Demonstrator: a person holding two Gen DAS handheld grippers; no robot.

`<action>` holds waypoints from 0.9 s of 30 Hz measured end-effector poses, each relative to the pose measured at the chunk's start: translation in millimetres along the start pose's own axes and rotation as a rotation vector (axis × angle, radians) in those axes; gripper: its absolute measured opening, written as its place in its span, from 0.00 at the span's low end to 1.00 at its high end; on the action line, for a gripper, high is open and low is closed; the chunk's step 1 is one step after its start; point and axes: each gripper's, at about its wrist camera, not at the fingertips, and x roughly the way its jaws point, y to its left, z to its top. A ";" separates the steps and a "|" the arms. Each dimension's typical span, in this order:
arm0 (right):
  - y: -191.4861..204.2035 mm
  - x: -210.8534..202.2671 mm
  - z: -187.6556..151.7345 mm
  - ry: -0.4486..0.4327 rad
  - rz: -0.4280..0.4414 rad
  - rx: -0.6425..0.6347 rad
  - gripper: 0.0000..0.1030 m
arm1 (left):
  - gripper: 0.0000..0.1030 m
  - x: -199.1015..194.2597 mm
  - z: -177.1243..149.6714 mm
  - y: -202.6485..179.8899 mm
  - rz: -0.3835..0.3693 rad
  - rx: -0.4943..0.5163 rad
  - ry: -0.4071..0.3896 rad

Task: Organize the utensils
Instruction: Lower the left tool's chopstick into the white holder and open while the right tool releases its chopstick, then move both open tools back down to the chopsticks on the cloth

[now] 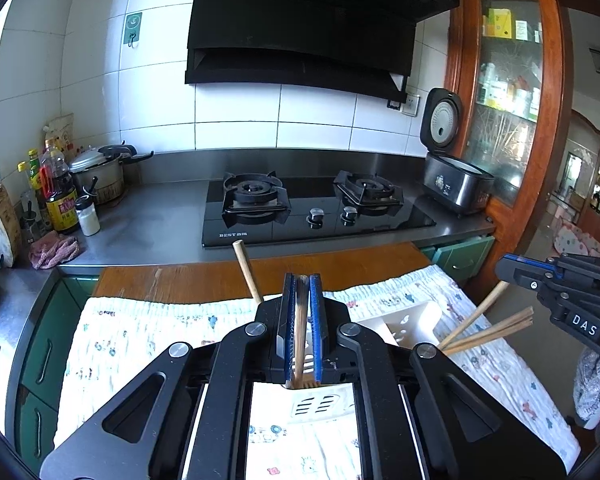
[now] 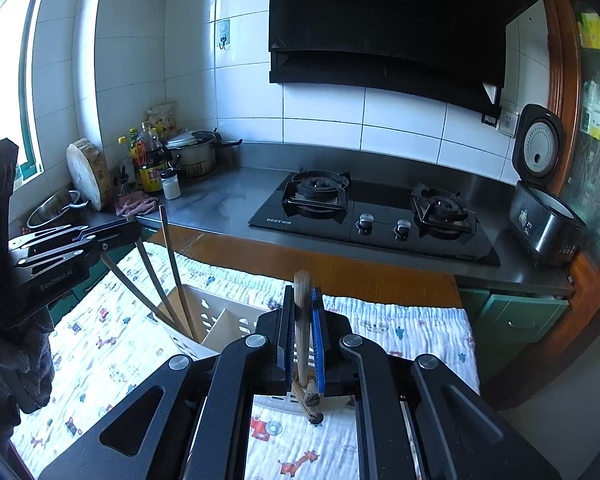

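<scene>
Left gripper (image 1: 302, 280) jaws pinching chopsticks (image 1: 300, 332), upright over holder (image 1: 404, 326) at 6 o'clock on the clothed desk (image 1: 140, 332). Right gripper (image 2: 302, 292) jaws clamped on spoon handle (image 2: 303, 320), holder at 9 o'clock.

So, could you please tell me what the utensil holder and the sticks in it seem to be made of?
Utensil holder: probably plastic, matte cream, with moulded vent slots and a divider. Chopsticks: wood or bamboo by their tan, dull, grainy look. Cloth underneath: soft crinkled fabric, likely cotton, printed.
</scene>
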 end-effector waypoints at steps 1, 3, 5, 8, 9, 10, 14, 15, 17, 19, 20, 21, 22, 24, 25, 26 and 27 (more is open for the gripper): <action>-0.8 -0.2 -0.1 -0.001 0.000 0.003 0.07 | 0.07 0.1 0.2 -0.2 -0.002 0.001 0.001; -2.9 -1.3 0.1 -0.005 -0.001 0.005 0.08 | 0.07 -0.6 0.8 -0.5 -0.001 0.006 0.001; -5.1 -3.6 1.2 -0.010 0.001 0.011 0.12 | 0.08 -3.6 1.2 -2.0 -0.008 0.007 -0.005; -5.8 -10.6 2.9 -0.027 -0.011 0.009 0.22 | 0.14 -10.7 1.7 -2.8 -0.029 -0.003 -0.017; -5.3 -13.8 2.9 -0.033 -0.016 0.006 0.25 | 0.21 -14.1 1.5 -2.7 -0.033 -0.006 -0.025; -4.9 -17.2 3.0 -0.038 -0.020 0.003 0.26 | 0.35 -18.3 0.7 -3.3 -0.029 -0.005 -0.036; -0.7 -37.4 2.1 -0.080 -0.044 -0.017 0.36 | 0.37 -38.1 -4.0 -8.2 -0.032 0.017 -0.067; -0.1 -43.0 2.3 -0.092 -0.050 -0.021 0.40 | 0.37 -42.7 -4.9 -8.9 -0.032 0.015 -0.070; 3.4 -58.9 0.1 -0.125 -0.059 -0.030 0.44 | 0.41 -55.0 -8.6 -8.8 -0.042 0.005 -0.081; 5.9 -72.0 -2.5 -0.144 -0.057 -0.034 0.46 | 0.43 -67.2 -11.3 -9.3 -0.042 0.003 -0.098; 7.3 -79.2 -4.9 -0.154 -0.059 -0.034 0.48 | 0.44 -72.9 -13.2 -10.3 -0.045 0.002 -0.105; 9.4 -86.2 -7.8 -0.163 -0.062 -0.036 0.50 | 0.44 -79.8 -16.0 -11.4 -0.054 0.003 -0.110; 11.5 -91.6 -11.0 -0.169 -0.064 -0.039 0.52 | 0.45 -85.6 -18.8 -12.4 -0.055 0.004 -0.114; 17.7 -103.3 -21.4 -0.179 -0.072 -0.055 0.55 | 0.50 -96.4 -26.2 -14.6 -0.055 0.007 -0.121; 20.6 -107.4 -26.3 -0.183 -0.073 -0.061 0.55 | 0.52 -101.4 -31.3 -15.9 -0.057 0.009 -0.120; 24.2 -111.7 -33.0 -0.182 -0.070 -0.069 0.58 | 0.52 -106.1 -37.1 -17.0 -0.059 0.007 -0.117; 28.0 -115.7 -40.3 -0.180 -0.069 -0.076 0.60 | 0.52 -110.2 -42.2 -17.4 -0.064 0.003 -0.113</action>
